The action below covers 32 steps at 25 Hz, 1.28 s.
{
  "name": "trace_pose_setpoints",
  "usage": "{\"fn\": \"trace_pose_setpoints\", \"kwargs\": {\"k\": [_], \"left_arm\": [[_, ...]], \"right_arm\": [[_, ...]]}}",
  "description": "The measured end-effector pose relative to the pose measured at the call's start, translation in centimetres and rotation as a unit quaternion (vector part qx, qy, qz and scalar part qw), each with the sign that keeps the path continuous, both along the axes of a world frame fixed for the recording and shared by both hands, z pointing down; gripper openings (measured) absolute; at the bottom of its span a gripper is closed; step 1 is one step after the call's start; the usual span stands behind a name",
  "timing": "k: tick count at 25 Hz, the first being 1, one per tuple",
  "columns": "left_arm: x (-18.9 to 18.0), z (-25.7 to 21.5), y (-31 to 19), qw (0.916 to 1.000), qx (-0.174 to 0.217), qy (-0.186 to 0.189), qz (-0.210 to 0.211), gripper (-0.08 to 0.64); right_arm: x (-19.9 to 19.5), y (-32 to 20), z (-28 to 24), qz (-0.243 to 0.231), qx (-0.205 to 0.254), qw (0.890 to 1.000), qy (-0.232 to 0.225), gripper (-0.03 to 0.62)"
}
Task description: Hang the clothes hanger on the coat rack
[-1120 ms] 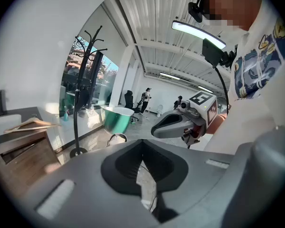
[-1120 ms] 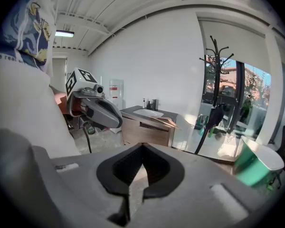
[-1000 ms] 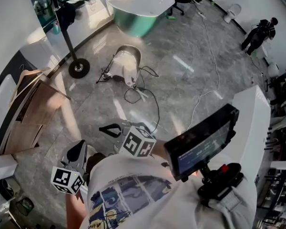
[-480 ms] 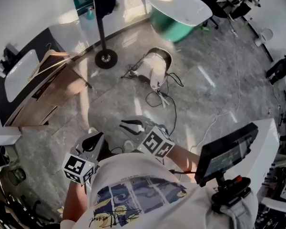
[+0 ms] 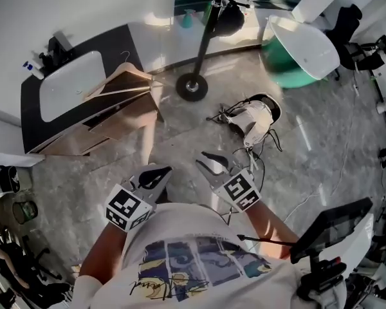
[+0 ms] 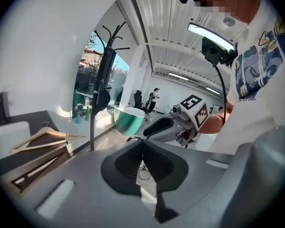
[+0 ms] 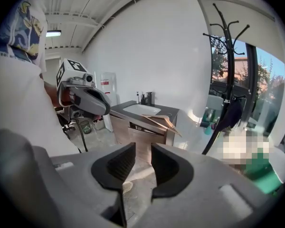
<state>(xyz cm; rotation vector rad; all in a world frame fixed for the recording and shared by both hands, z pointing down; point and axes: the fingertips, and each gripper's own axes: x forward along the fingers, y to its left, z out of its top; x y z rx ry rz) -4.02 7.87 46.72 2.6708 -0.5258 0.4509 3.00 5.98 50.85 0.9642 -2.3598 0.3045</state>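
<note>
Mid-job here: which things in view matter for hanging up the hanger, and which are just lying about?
For the job: wooden clothes hanger, lying on the vanity top; black coat rack.

Just lying about: vanity cabinet; green bathtub; white drum on its side, with cables; monitor.

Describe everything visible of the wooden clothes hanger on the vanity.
The clothes hanger is light wood: two sloping arms and a crossbar forming a triangle, with a thin metal hook at the top. It lies on the end of the dark vanity counter, beside the white basin, one tip seeming to jut past the edge. Nothing grips it.
</note>
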Motion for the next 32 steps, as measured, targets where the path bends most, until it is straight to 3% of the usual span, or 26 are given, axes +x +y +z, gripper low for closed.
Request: {"fn": "trace_pose_setpoints", "kwargs": {"k": [8,15,19,23,26,29,32], "left_arm": [[-7.7,0.0,-11.1,0.9998,-0.012,0.004,-0.017,0.003],[-11.6,0.8,-15.8,0.9951,-0.025,0.001,-0.095,0.003],[-12.3,0.6,-17.7,0.9882,-0.029,-0.006,-0.15,0.003],[-13.1,0.8,-18.9,0.9784,-0.029,-0.018,-0.204,0.003],[-13.0,0.9,-19.5,0.9701,-0.046,-0.017,-0.237,0.003],[-12.5,0.6,-19.9,0.9616,-0.056,-0.023,-0.268,0.003],[-12.1,0.2,-20.4,0.9545,-0.062,-0.03,-0.29,0.003]], "right_arm": [[-4.7,-15.8,3.7,-0.004,-0.017,0.999,0.049,0.12],[-7.1,-28.0,9.3,-0.048,-0.03,0.992,0.116,0.144],[-7.8,-33.4,14.4,-0.084,-0.097,0.985,0.113,0.197],[-7.7,-36.1,19.8,-0.099,-0.2,0.973,0.063,0.25],[-7.9,-37.3,21.6,-0.106,-0.276,0.955,-0.005,0.255],[-9.1,-36.7,22.5,-0.148,-0.355,0.92,-0.074,0.261],[-9.9,-35.6,22.8,-0.189,-0.415,0.882,-0.114,0.262]]}}
